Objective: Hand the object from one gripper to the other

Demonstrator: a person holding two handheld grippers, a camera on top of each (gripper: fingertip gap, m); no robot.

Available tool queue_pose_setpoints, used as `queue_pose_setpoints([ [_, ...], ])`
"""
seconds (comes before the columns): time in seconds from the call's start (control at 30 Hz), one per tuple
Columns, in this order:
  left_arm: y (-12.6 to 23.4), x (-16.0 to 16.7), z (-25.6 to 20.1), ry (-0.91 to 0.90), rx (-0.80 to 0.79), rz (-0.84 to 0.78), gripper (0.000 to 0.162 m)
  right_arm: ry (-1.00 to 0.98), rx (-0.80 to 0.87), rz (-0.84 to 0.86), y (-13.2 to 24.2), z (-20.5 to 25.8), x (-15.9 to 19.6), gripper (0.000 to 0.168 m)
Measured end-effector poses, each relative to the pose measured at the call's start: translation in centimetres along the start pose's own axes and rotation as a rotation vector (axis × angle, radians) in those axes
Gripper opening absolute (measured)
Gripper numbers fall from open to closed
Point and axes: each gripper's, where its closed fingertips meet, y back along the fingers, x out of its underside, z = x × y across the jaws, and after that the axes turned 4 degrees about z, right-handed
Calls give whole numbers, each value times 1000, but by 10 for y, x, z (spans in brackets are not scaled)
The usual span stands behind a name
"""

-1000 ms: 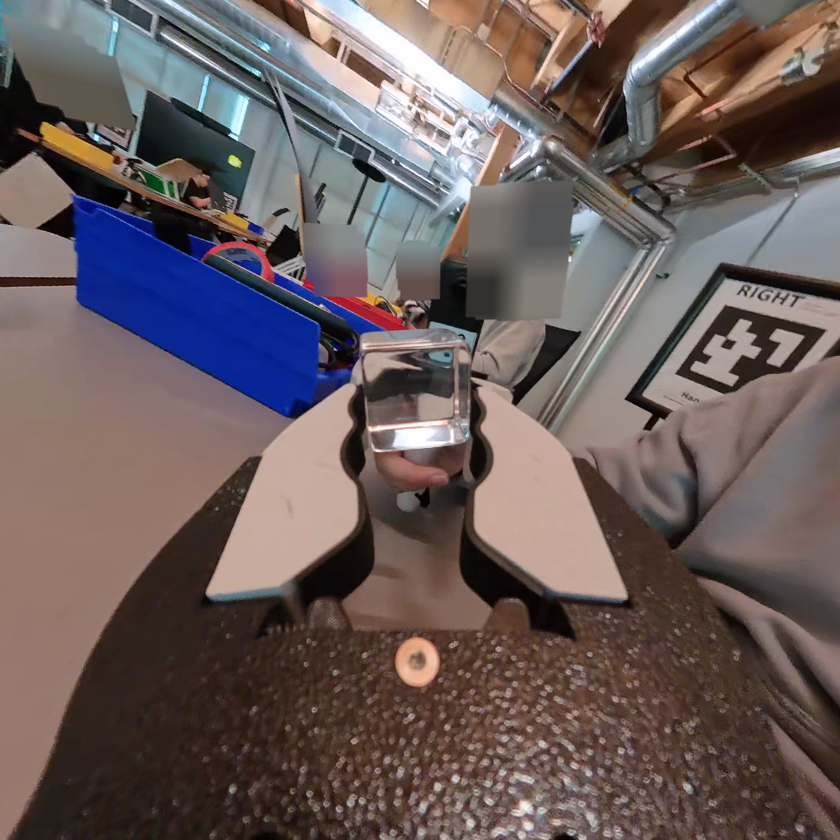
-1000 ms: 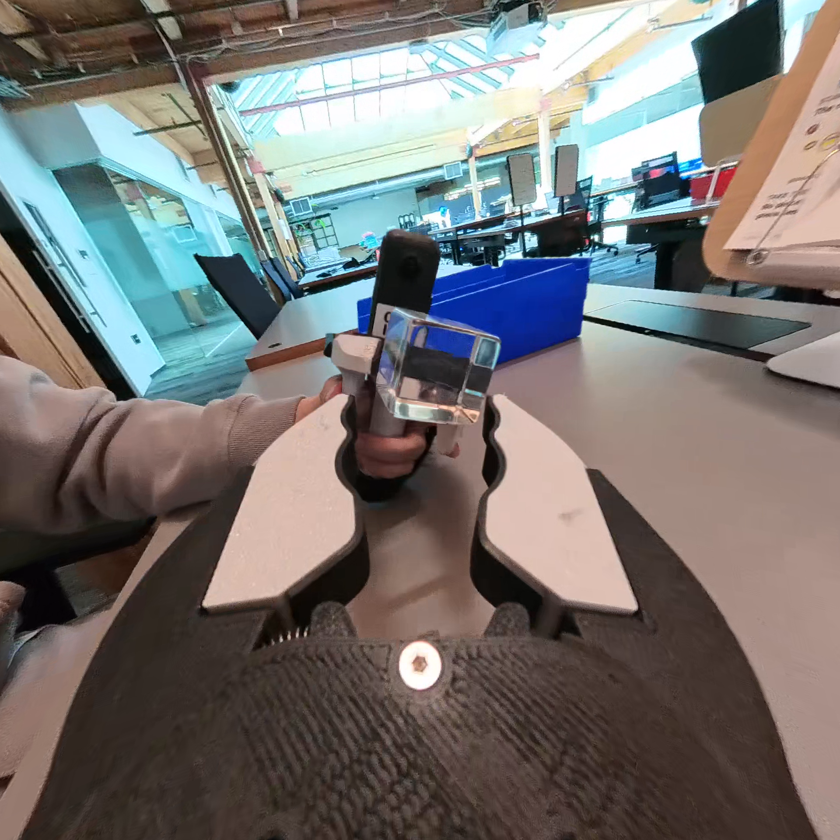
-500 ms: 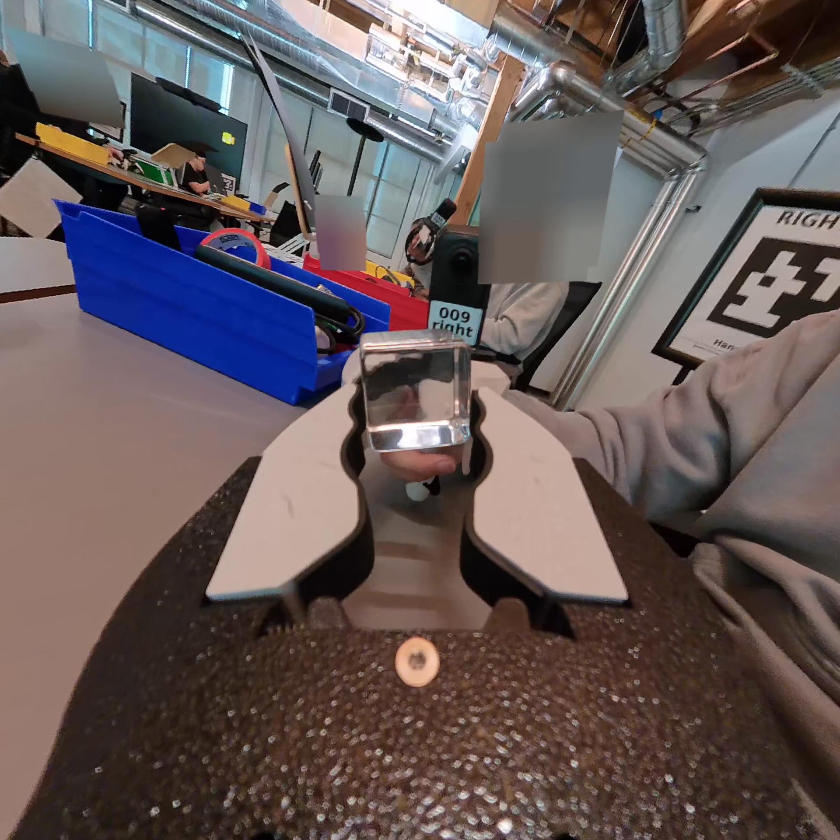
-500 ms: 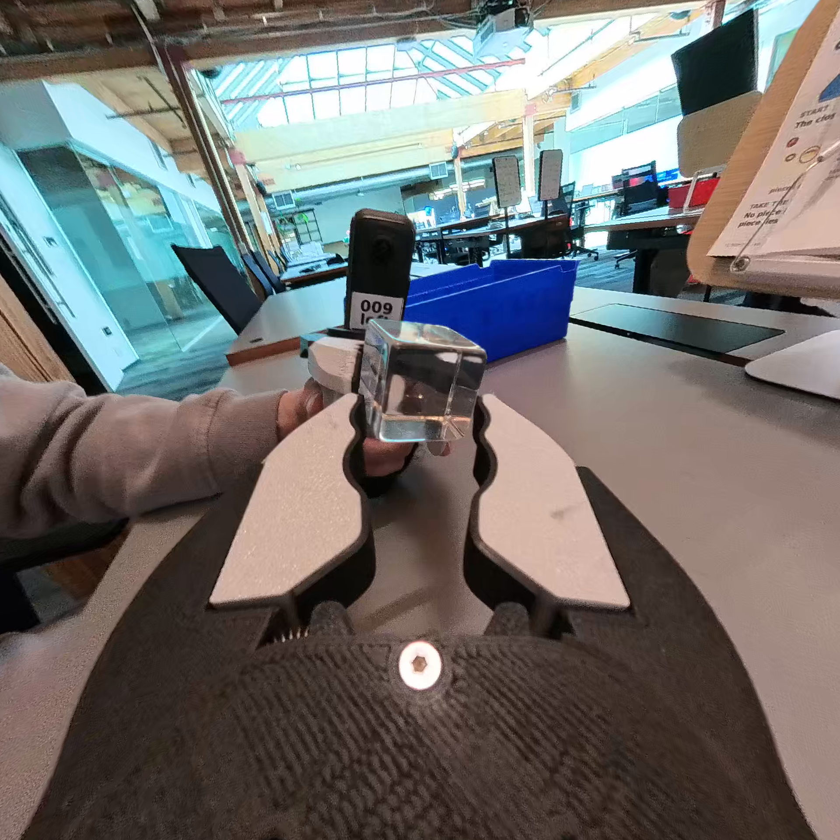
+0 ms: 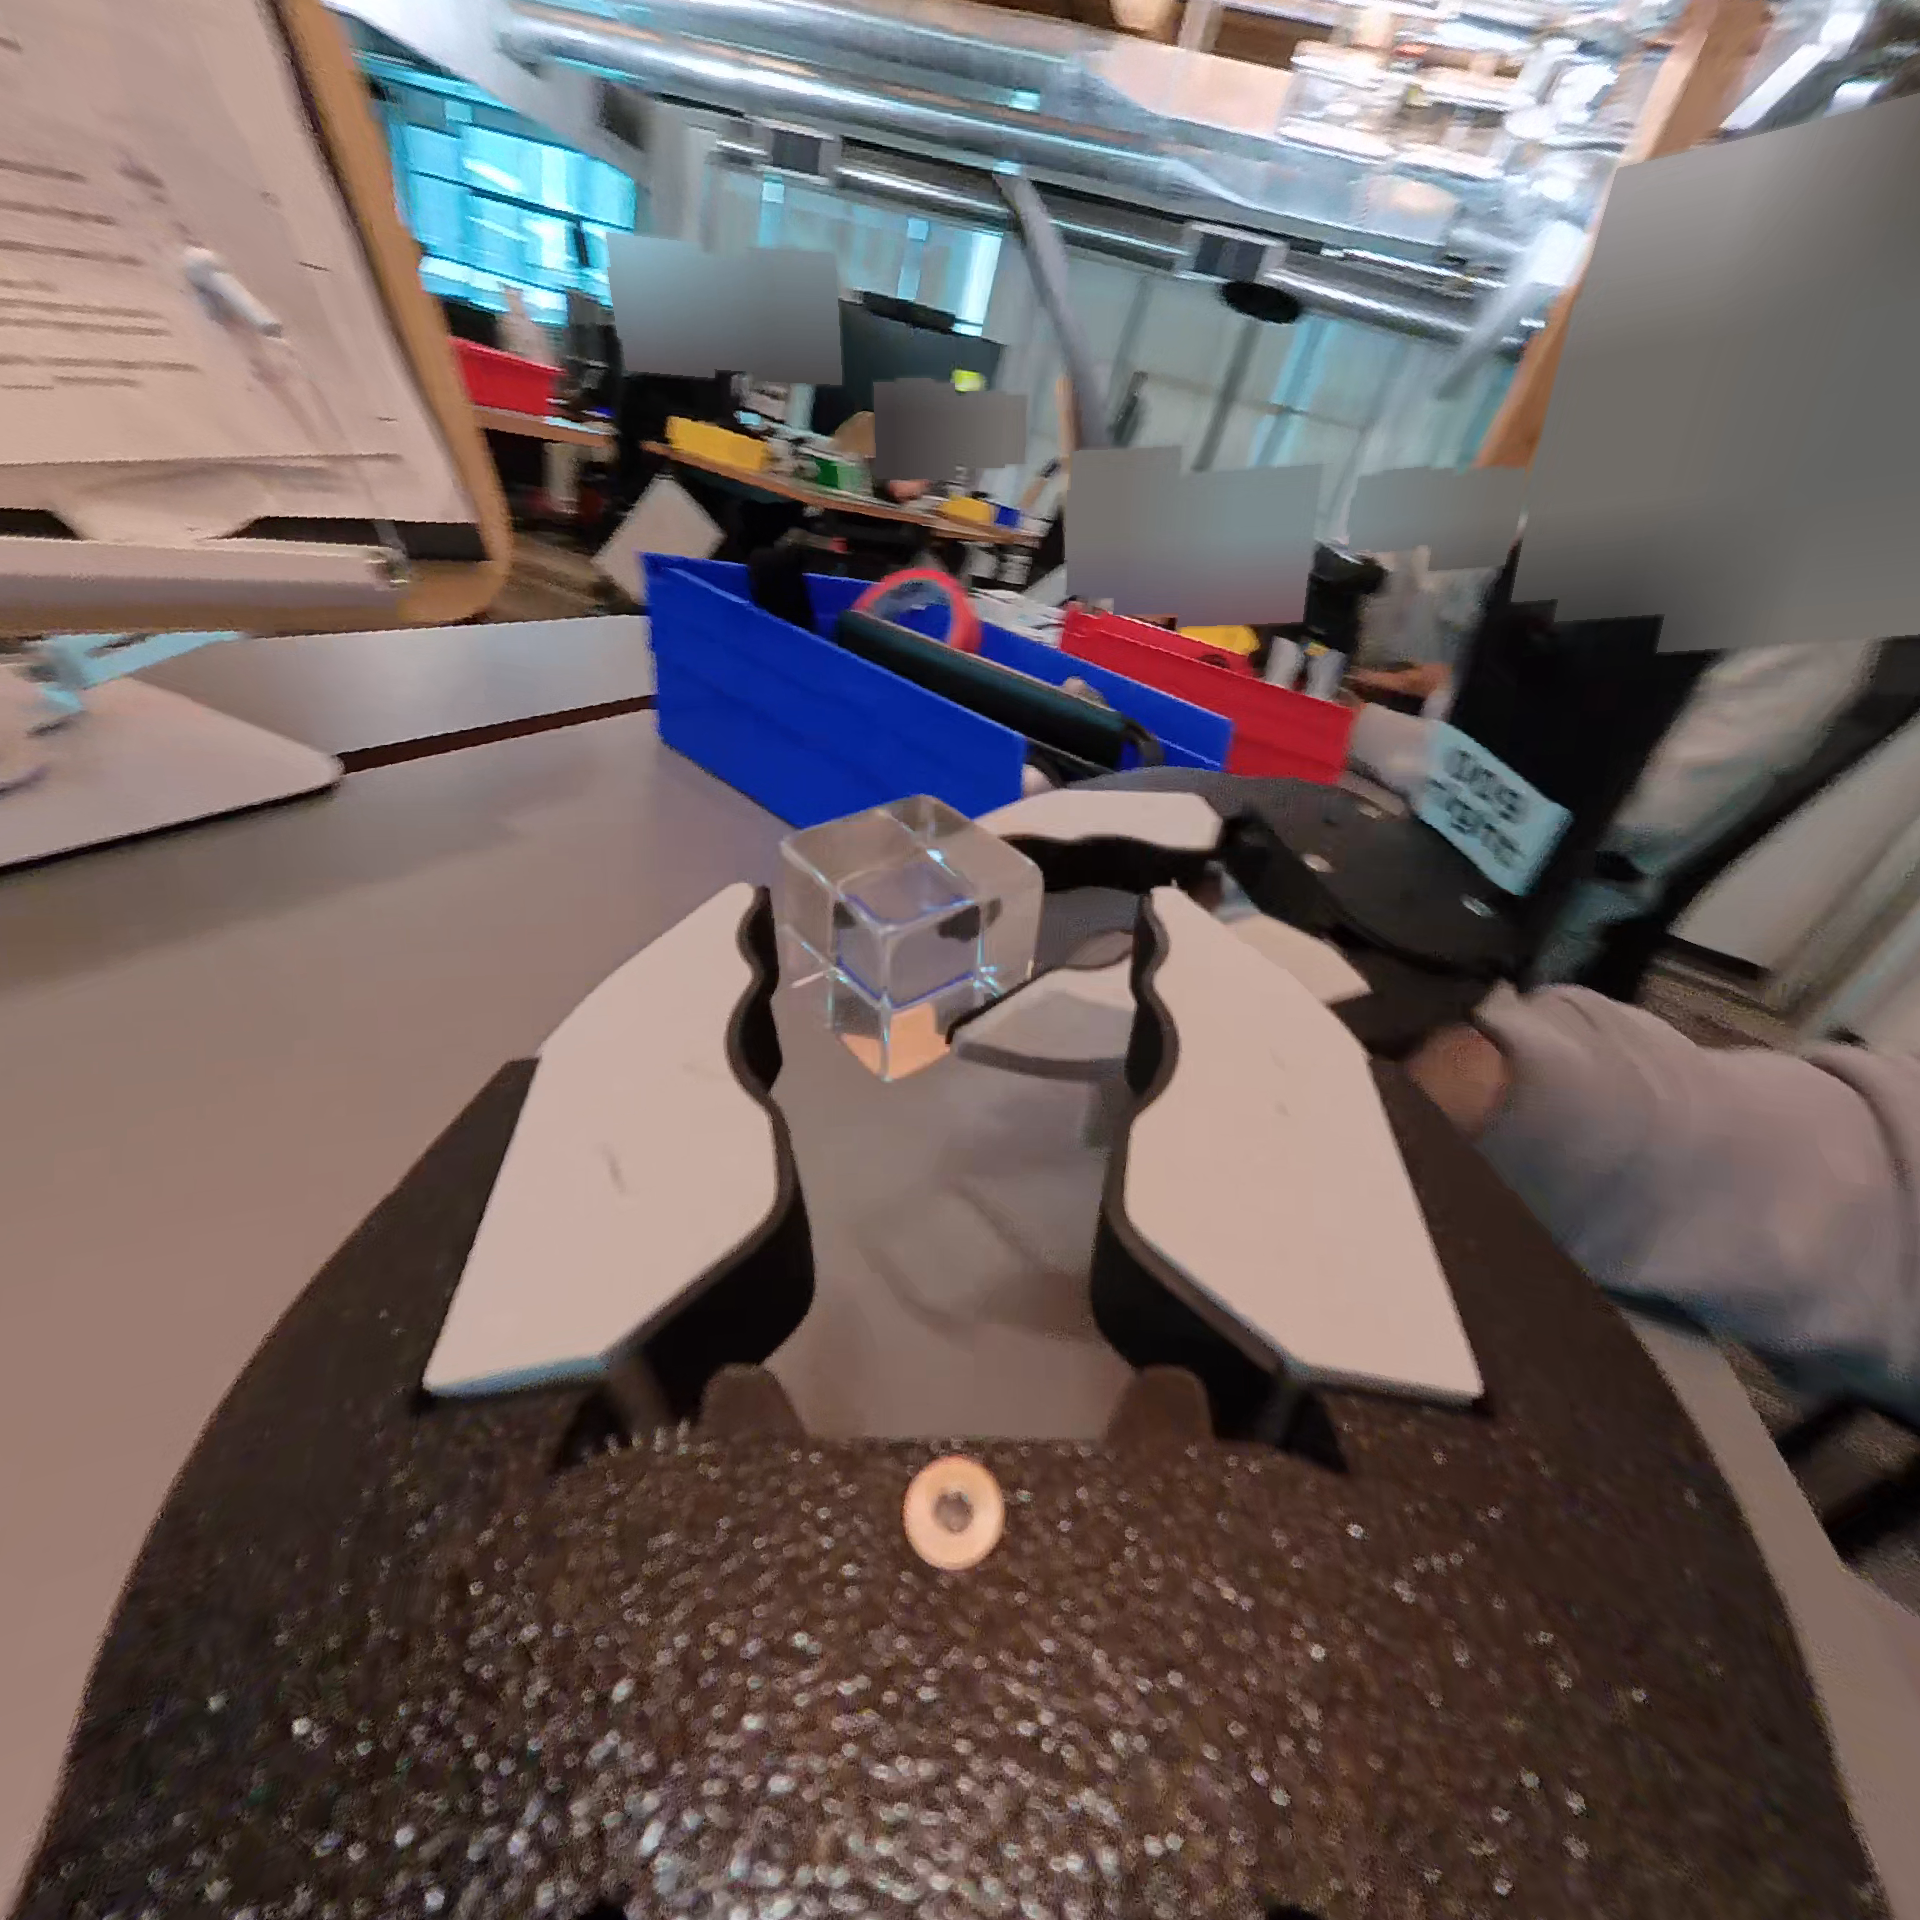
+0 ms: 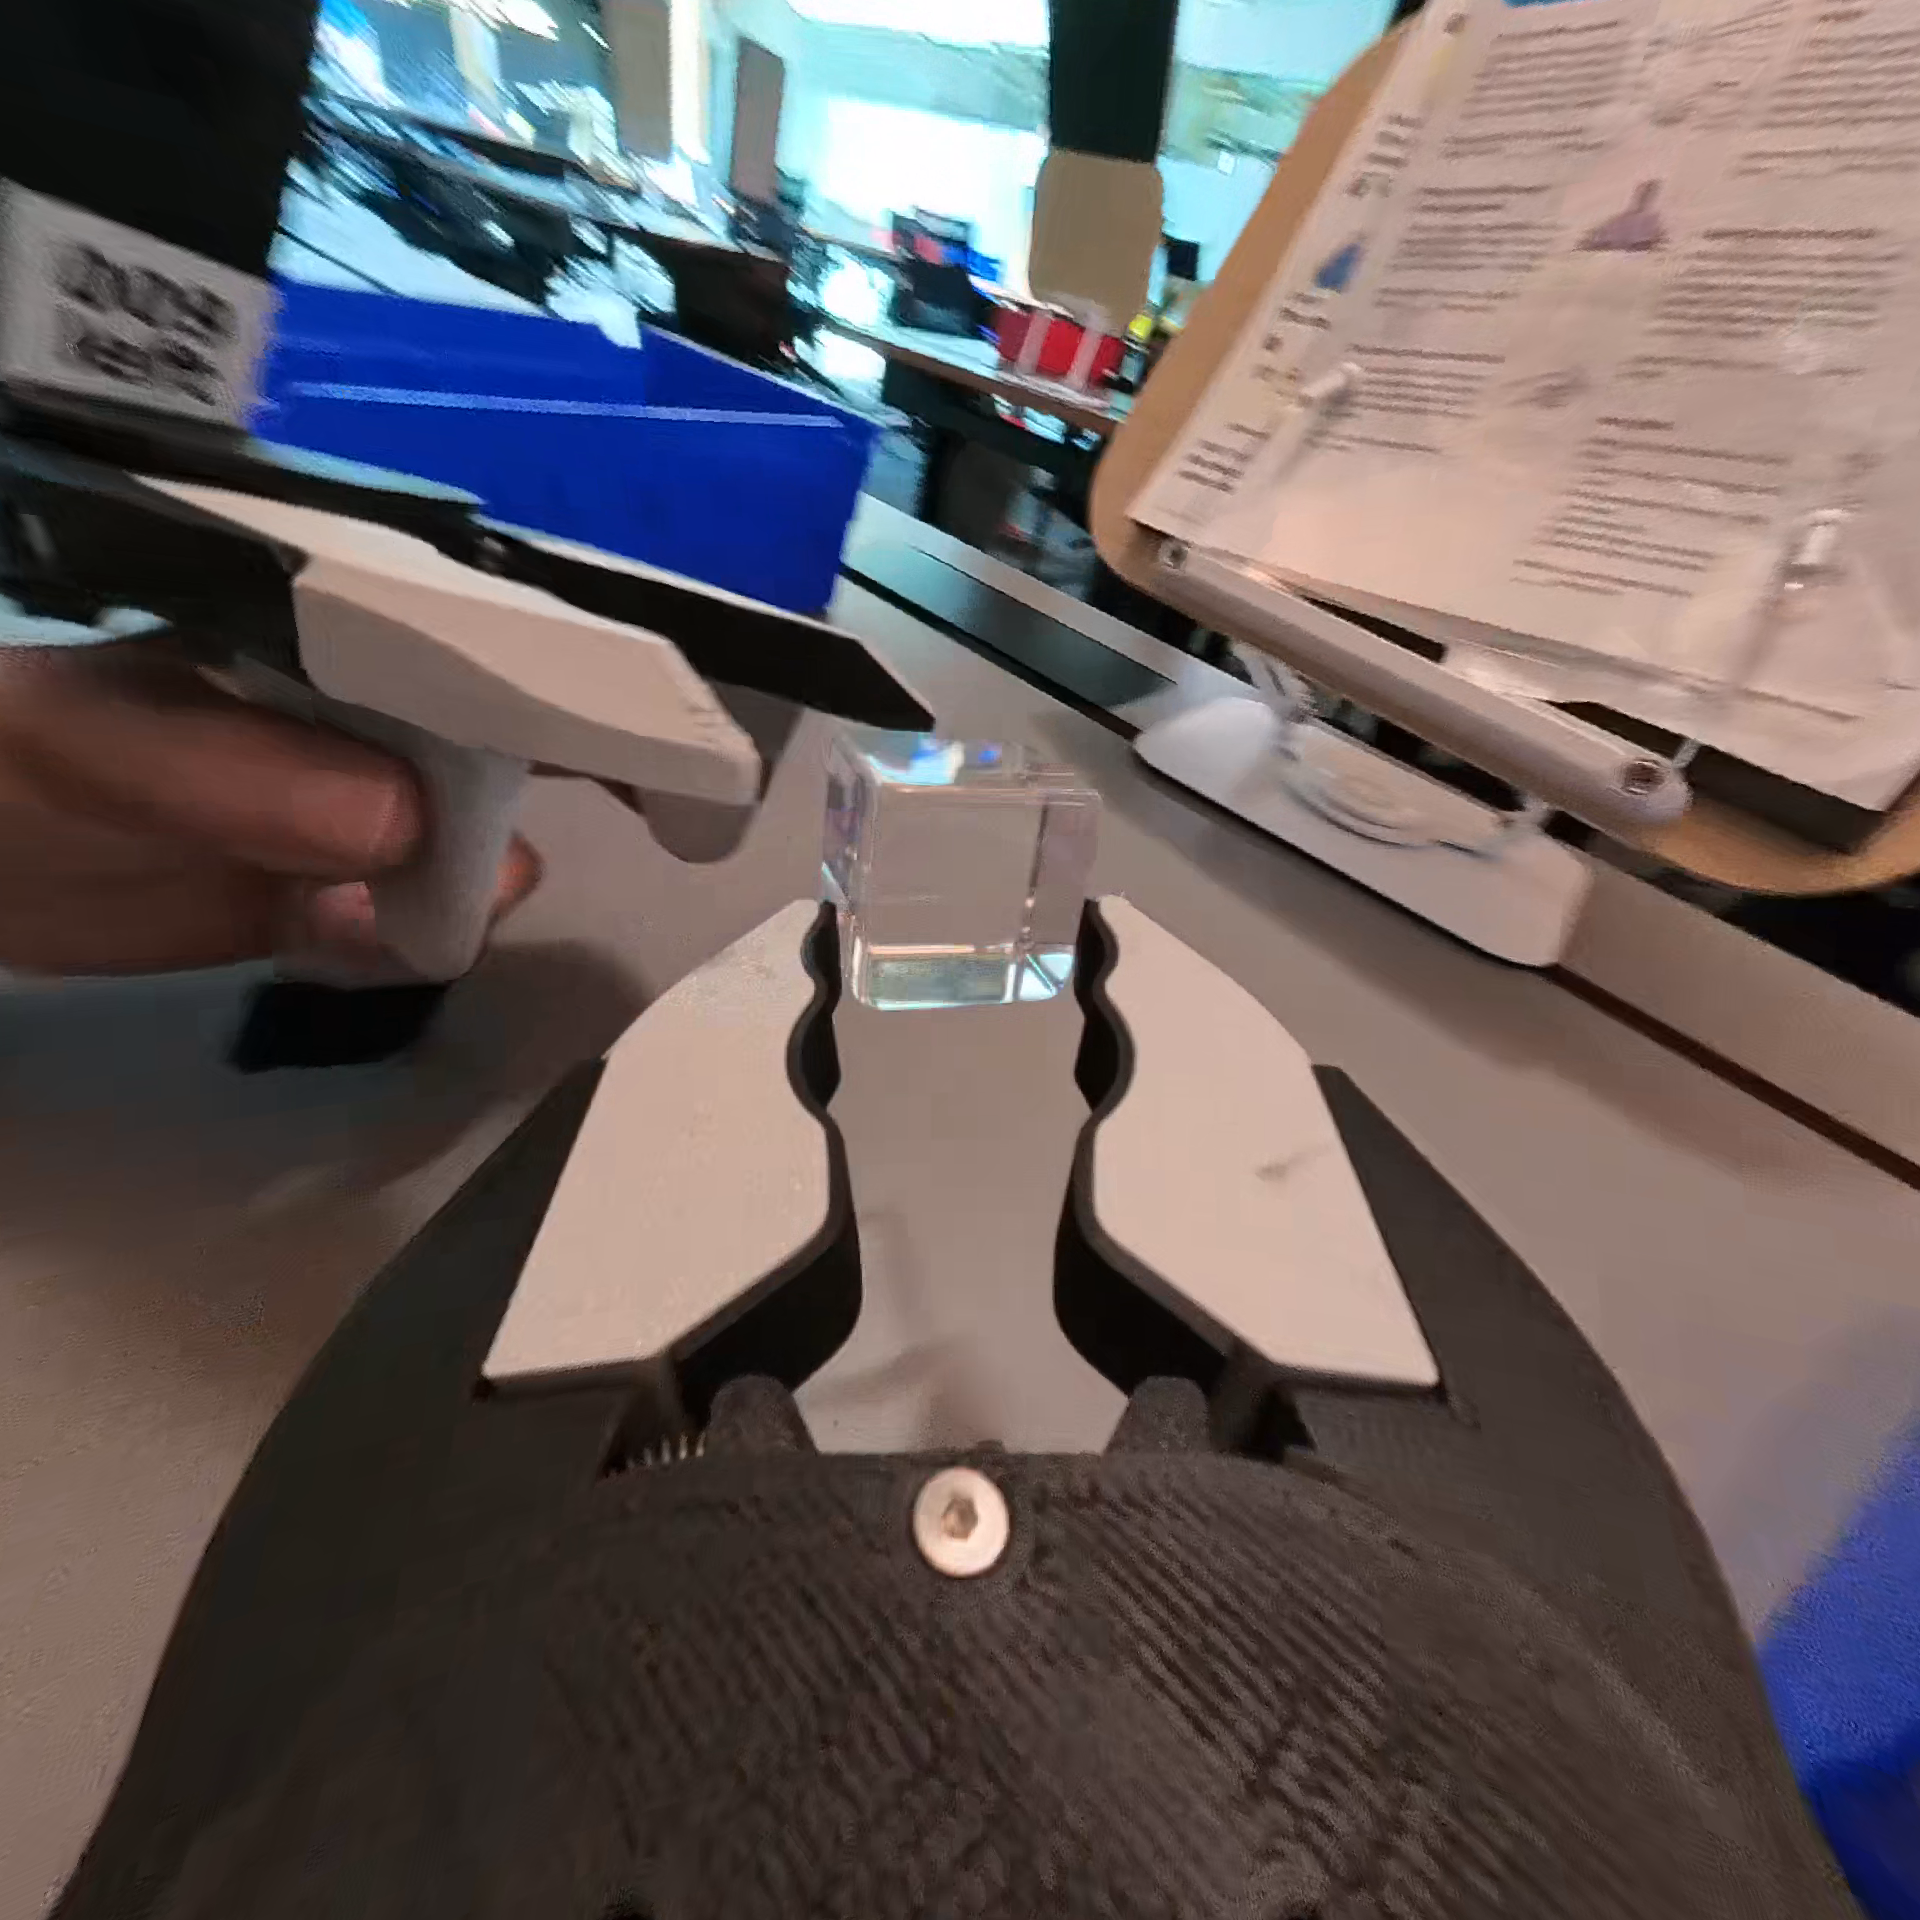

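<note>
A clear glass cube (image 6: 961, 883) is gripped between the fingertips of my right gripper (image 6: 954, 925), held above the grey table (image 6: 1558, 1195). In the left wrist view the cube (image 5: 909, 935) sits between the tips of my left gripper (image 5: 951, 925), whose jaws stand wider than the cube, with a gap on the right side. My right gripper (image 5: 1049, 914) reaches in from the right, turned on its side, and clamps the cube. My left gripper (image 6: 831, 743) shows side-on at the left of the right wrist view, just above and left of the cube.
A blue bin (image 5: 831, 717) and a red bin (image 5: 1247, 707) stand behind on the table (image 5: 312, 987). A clipboard stand with papers (image 6: 1558, 416) is at the right; it also shows in the left wrist view (image 5: 208, 312). A grey sleeve (image 5: 1662, 1195) is at the right. Both grippers' tips are close together, under 4 cm apart.
My left gripper was shut on the cube and has opened. My right gripper has closed on the cube. Both views have swung towards the clipboard stand.
</note>
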Motion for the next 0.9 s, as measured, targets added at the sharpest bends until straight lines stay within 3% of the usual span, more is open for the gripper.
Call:
queue_pose_setpoints([
  [0.2,-9,23,14,18,-263,138,61,79,117,75,-5,1,5,43],
  [0.33,-7,22,14,12,-322,123,46,145,125,72,-5,7,3,44],
  [0.43,-6,20,13,4,-306,116,43,171,122,53,-4,7,-1,43],
  [0.57,-3,16,12,1,-168,117,42,79,-68,-20,3,14,-7,42],
  [0.73,14,2,-15,16,242,84,42,-246,-415,-131,24,19,-24,49],
  [0.8,22,4,-28,9,371,110,42,-292,-523,-134,30,27,-25,57],
  [0.9,30,11,-45,-54,490,149,42,-304,-686,-119,37,52,-24,54],
])
